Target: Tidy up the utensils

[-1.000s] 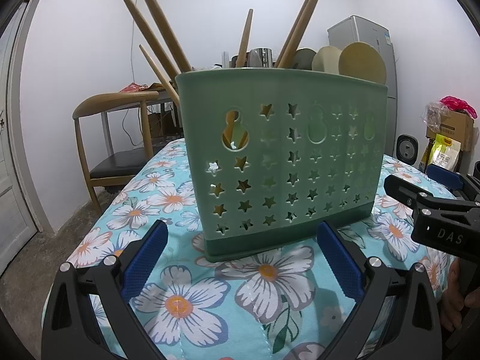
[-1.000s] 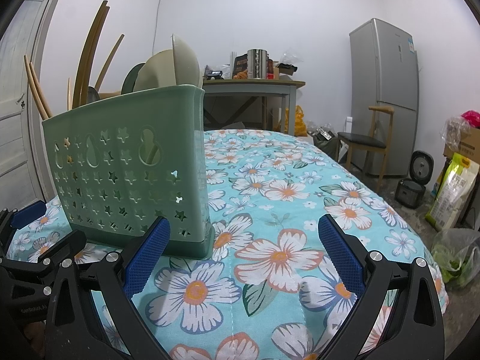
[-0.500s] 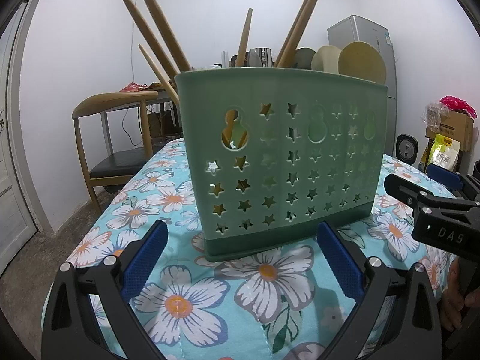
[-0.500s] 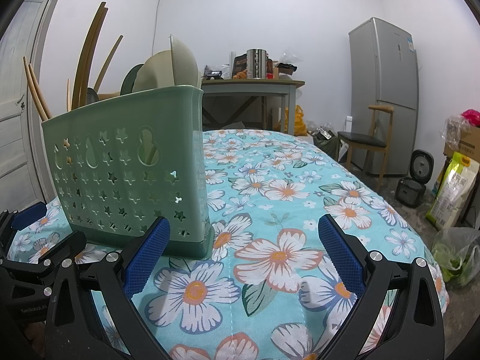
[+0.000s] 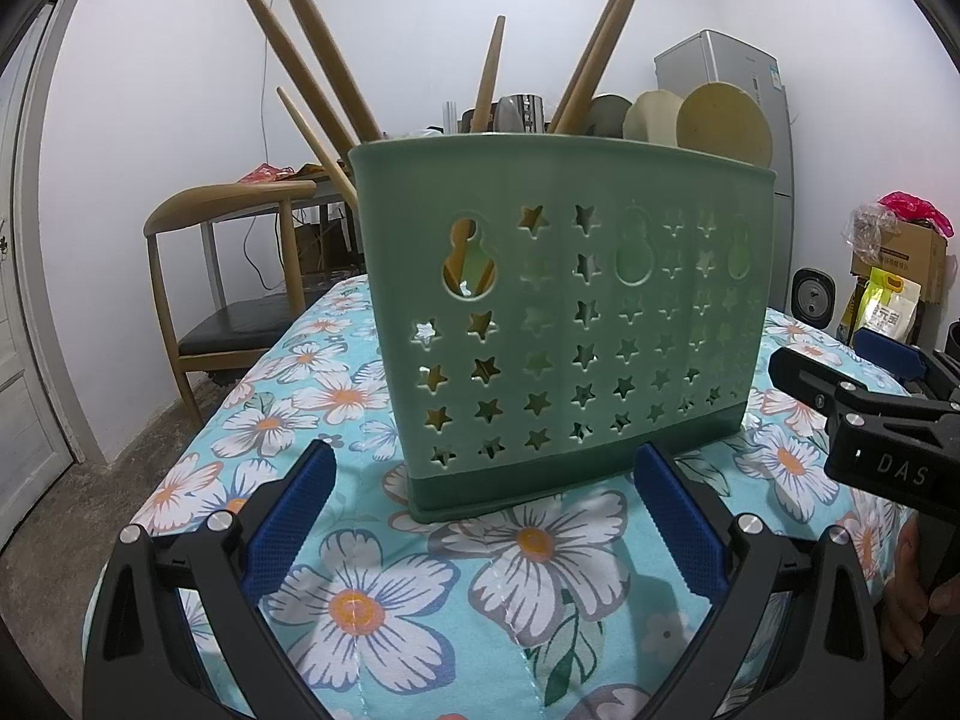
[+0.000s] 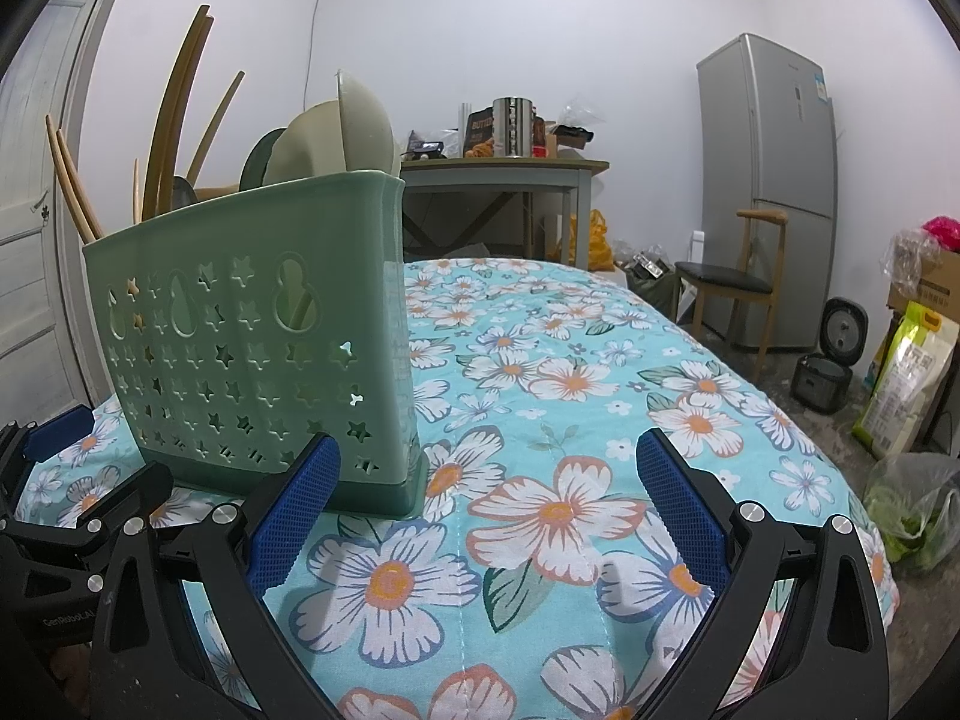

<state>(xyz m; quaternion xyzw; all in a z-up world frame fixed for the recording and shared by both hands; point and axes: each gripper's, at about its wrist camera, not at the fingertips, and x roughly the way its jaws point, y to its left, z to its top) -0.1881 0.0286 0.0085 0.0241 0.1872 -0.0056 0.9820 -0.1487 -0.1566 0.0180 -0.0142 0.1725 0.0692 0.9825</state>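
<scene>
- Left wrist view: the left gripper (image 5: 480,516) has its blue-padded fingers (image 5: 291,516) spread wide, with nothing between them, low over the floral tablecloth (image 5: 528,552).
- Straight ahead of those fingers stands the green utensil holder (image 5: 564,312), upright on the cloth, its wall pierced with stars and gourd shapes; the fingertips sit just short of its base and do not touch it.
- Wooden handles (image 5: 312,60) lean out of the holder's left end, more stand near the middle, and rounded pale spoon heads (image 5: 723,123) rise from its right end.
- At the right edge the right gripper (image 5: 864,408) comes in from the side, near the holder's right end but apart from it.
- Right wrist view: the left gripper's black frame (image 6: 66,516) shows at the lower left.
- The holder (image 6: 258,348) stands to the left; the left blue finger of the right gripper (image 6: 483,504) overlaps its near corner, contact unclear.
- That gripper is also wide open and empty, with bare cloth (image 6: 540,504) between its pads.
</scene>
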